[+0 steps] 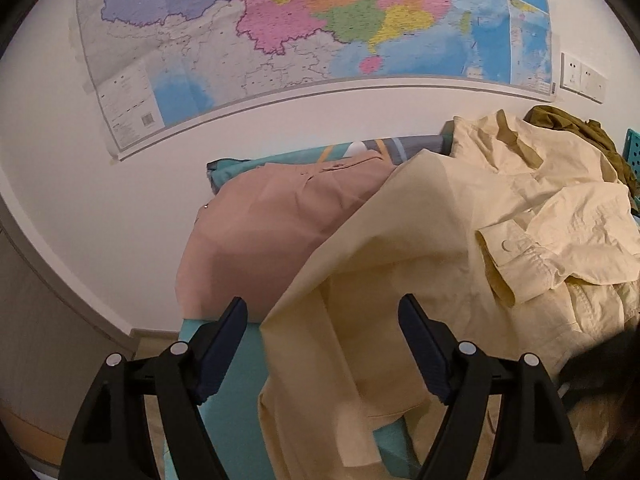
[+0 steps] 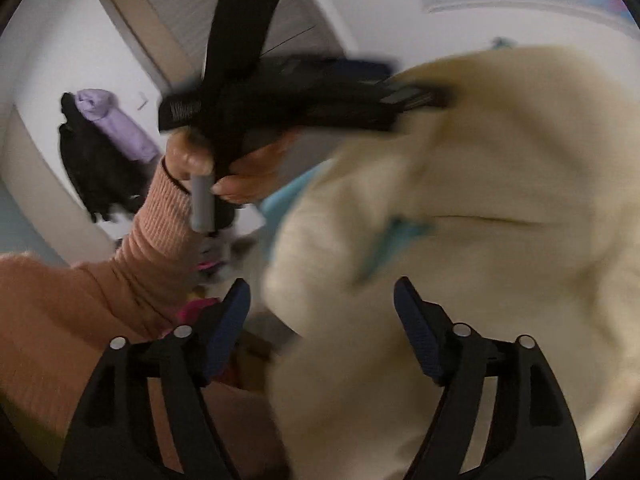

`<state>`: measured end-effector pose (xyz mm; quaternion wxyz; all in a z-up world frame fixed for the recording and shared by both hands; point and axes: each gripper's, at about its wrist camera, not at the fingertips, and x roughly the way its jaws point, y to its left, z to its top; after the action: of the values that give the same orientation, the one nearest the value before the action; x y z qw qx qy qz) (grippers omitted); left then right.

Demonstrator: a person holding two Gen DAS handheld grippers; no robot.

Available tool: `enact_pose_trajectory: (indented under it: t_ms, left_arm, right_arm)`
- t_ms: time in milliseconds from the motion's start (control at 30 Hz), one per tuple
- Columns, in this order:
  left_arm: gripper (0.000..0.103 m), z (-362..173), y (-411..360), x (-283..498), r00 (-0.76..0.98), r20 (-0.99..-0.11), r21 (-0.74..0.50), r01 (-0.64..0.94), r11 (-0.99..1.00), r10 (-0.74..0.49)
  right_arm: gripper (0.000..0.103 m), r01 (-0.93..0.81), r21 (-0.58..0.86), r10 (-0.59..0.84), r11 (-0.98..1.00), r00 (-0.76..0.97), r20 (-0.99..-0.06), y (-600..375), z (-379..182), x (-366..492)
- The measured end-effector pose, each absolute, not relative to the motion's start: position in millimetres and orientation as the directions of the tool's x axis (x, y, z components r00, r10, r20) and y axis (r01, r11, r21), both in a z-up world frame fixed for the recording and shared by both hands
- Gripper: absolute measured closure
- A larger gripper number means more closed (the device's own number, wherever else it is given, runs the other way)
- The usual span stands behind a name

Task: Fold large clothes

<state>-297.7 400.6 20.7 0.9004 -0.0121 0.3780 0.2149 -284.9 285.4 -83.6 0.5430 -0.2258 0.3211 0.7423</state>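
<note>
The left gripper [image 1: 322, 316] hangs with fingers spread, grasping nothing, over the cream shirt [image 1: 460, 240] draping the bed's [image 1: 232, 364] near edge. The right gripper [image 2: 322, 300] is likewise spread beside the blurred shirt. A pink garment [image 1: 272, 232] lies by the bed's left edge.

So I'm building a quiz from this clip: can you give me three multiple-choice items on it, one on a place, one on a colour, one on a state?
1. Where does the pink shirt lie relative to the cream shirt in the left wrist view?
A. to its left
B. on top of it
C. to its right

2. What colour is the garment bunched behind the cream shirt's collar?
A. red
B. olive
C. white

3. How do the left gripper's jaws stand?
A. shut on the cuff
B. shut on nothing
C. open

Answers:
1 A, the pink shirt lies flat left of the cream shirt, which overlaps its edge.
2 B, an olive garment is heaped at the far right.
3 C, the left gripper shows a wide gap between its fingers, with cream cloth lying beyond.
</note>
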Motion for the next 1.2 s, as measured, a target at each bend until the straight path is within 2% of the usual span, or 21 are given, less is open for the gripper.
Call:
enact_pose_trajectory:
  t_ms: [67, 133, 167, 200, 233, 300, 367, 400, 467, 500, 533, 600, 667, 800, 900, 1033, 1100, 1133, 1167, 1200]
  left_arm:
    - [0.027, 20.1, 400.7, -296.2, 0.617, -0.689, 0.14, -0.401, 0.905, 0.38]
    - [0.027, 21.0, 401.5, -297.1, 0.62, -0.688, 0.129, -0.406, 0.905, 0.376]
    - [0.027, 22.4, 403.0, -298.3, 0.625, -0.688, 0.114, -0.408, 0.906, 0.368]
    - [0.027, 24.1, 404.5, -299.5, 0.63, -0.689, 0.101, -0.407, 0.908, 0.359]
    - [0.027, 27.0, 406.0, -301.1, 0.636, -0.687, 0.088, -0.407, 0.909, 0.351]
    - [0.027, 38.0, 409.4, -306.7, 0.659, -0.676, 0.047, -0.405, 0.913, 0.328]
    - [0.027, 61.1, 414.3, -318.3, 0.733, -0.639, -0.072, -0.358, 0.931, 0.233]
    - [0.027, 72.6, 415.2, -324.9, 0.774, -0.604, -0.123, -0.328, 0.937, 0.191]
    - [0.025, 103.9, 419.8, -344.5, 0.875, -0.473, -0.237, -0.239, 0.942, 0.103]
    - [0.023, 113.4, 421.1, -349.8, 0.898, -0.431, -0.258, -0.221, 0.94, 0.093]
    - [0.023, 123.4, 420.4, -354.9, 0.915, -0.392, -0.264, -0.211, 0.941, 0.095]
    - [0.023, 132.6, 411.4, -354.1, 0.916, -0.375, -0.215, -0.233, 0.948, 0.14]
    - [0.023, 128.7, 398.1, -339.4, 0.898, -0.408, -0.161, -0.248, 0.955, 0.165]
    - [0.023, 97.8, 379.2, -295.5, 0.847, -0.519, -0.137, -0.215, 0.967, 0.114]
    - [0.023, 68.7, 363.8, -263.9, 0.798, -0.593, -0.097, -0.202, 0.974, 0.107]
    - [0.023, 32.9, 345.5, -220.7, 0.711, -0.681, 0.035, -0.21, 0.977, 0.177]
    - [0.023, 18.7, 340.3, -203.5, 0.668, -0.71, 0.1, -0.217, 0.971, 0.223]
    - [0.023, 12.1, 338.5, -193.9, 0.645, -0.72, 0.138, -0.226, 0.964, 0.255]
    - [0.023, 8.9, 337.8, -187.8, 0.633, -0.724, 0.162, -0.23, 0.96, 0.274]
    - [0.023, 4.9, 338.1, -180.1, 0.622, -0.728, 0.182, -0.229, 0.956, 0.287]
  right_arm:
    - [0.025, -0.961, 0.194, 0.663, -0.198, -0.277, -0.695, 303.2, -95.0, -297.5]
    - [0.031, -0.961, 0.212, 0.649, -0.177, -0.276, -0.709, 314.0, -102.7, -300.8]
    - [0.048, -0.956, 0.225, 0.639, -0.187, -0.293, -0.711, 316.1, -103.9, -301.7]
    - [0.078, -0.953, 0.229, 0.634, -0.198, -0.303, -0.711, 315.2, -100.9, -301.6]
    - [0.089, -0.95, 0.232, 0.643, -0.207, -0.311, -0.7, 310.9, -94.1, -300.1]
    - [0.096, -0.942, 0.234, 0.669, -0.241, -0.336, -0.663, 295.6, -66.1, -294.1]
    - [0.097, -0.937, 0.24, 0.716, -0.252, -0.348, -0.605, 266.0, -28.3, -275.2]
    - [0.097, -0.935, 0.247, 0.733, -0.253, -0.352, -0.582, 254.0, -15.5, -262.1]
    - [0.098, -0.931, 0.276, 0.793, -0.239, -0.35, -0.498, 214.2, 29.0, -231.0]
    - [0.098, -0.932, 0.285, 0.822, -0.224, -0.338, -0.458, 193.7, 48.0, -215.8]
    - [0.098, -0.942, 0.274, 0.846, -0.195, -0.303, -0.439, 181.3, 58.6, -206.4]
    - [0.098, -0.964, 0.249, 0.897, -0.091, -0.188, -0.401, 139.7, 86.3, -178.3]
    - [0.098, -0.966, 0.26, 0.923, 0.015, -0.087, -0.375, 102.0, 99.9, -148.0]
    - [0.098, -0.935, 0.264, 0.913, 0.238, 0.123, -0.389, 34.6, 97.6, -101.5]
    - [0.098, -0.867, 0.308, 0.86, 0.393, 0.228, -0.457, 4.4, 61.2, -63.8]
    - [0.097, -0.764, 0.399, 0.798, 0.506, 0.241, -0.552, -23.1, -5.3, -21.7]
    - [0.082, -0.714, 0.406, 0.76, 0.57, 0.269, -0.592, -37.1, -28.2, -1.6]
    - [0.077, -0.702, 0.412, 0.757, 0.582, 0.281, -0.59, -40.8, -34.3, -2.9]
    - [0.064, -0.698, 0.431, 0.77, 0.572, 0.276, -0.575, -47.4, -34.0, -3.4]
    - [0.045, -0.699, 0.462, 0.799, 0.546, 0.268, -0.539, -53.9, -33.4, -4.6]
